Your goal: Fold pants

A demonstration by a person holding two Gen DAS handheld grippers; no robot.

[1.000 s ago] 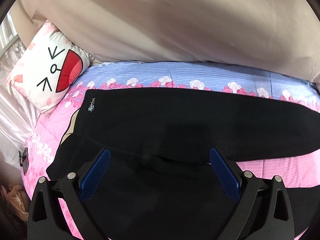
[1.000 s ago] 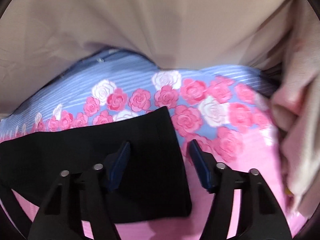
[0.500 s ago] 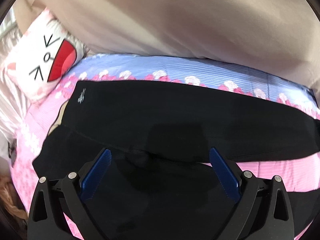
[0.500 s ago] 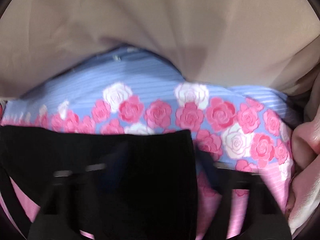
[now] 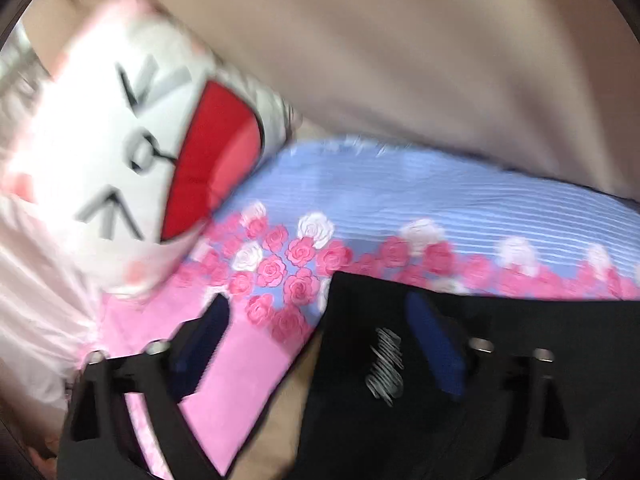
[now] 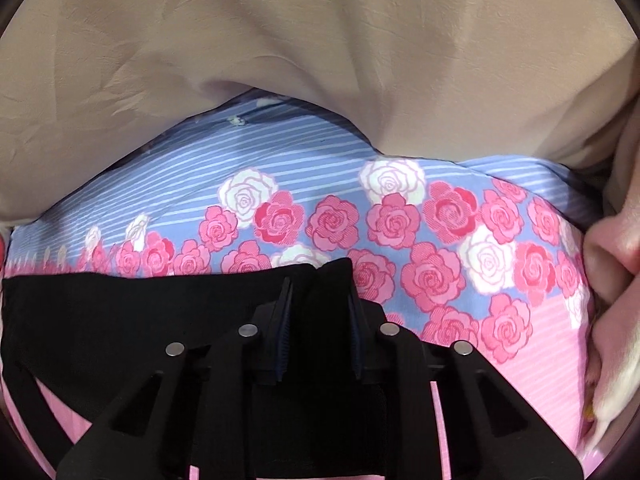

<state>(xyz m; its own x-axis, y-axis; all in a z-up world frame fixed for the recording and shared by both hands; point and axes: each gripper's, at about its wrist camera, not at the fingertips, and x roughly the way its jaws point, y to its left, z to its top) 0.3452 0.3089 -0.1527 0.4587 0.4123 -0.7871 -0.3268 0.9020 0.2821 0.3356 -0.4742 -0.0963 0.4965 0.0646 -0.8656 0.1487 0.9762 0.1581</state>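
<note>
Black pants [image 5: 520,360] lie flat on the rose-print bedsheet [image 5: 400,208]. In the blurred left wrist view the waistband corner with a small white logo [image 5: 384,368] sits between my left gripper's fingers; the left gripper [image 5: 320,320] is open and straddles that corner. In the right wrist view the leg-hem end of the pants [image 6: 120,320] lies under my right gripper [image 6: 318,312], whose jaws have closed on a raised fold of the black cloth near the hem corner.
A white cartoon-face pillow [image 5: 132,152] leans at the left. A beige blanket [image 6: 320,60] bunches along the far side of the bed. A pink pillow or quilt [image 6: 616,280] lies at the right edge. The sheet [image 6: 400,220] is blue-striped, then pink.
My left gripper swung left from the middle of the pants to the waistband corner by the pillow. My right gripper closed from open onto the hem end.
</note>
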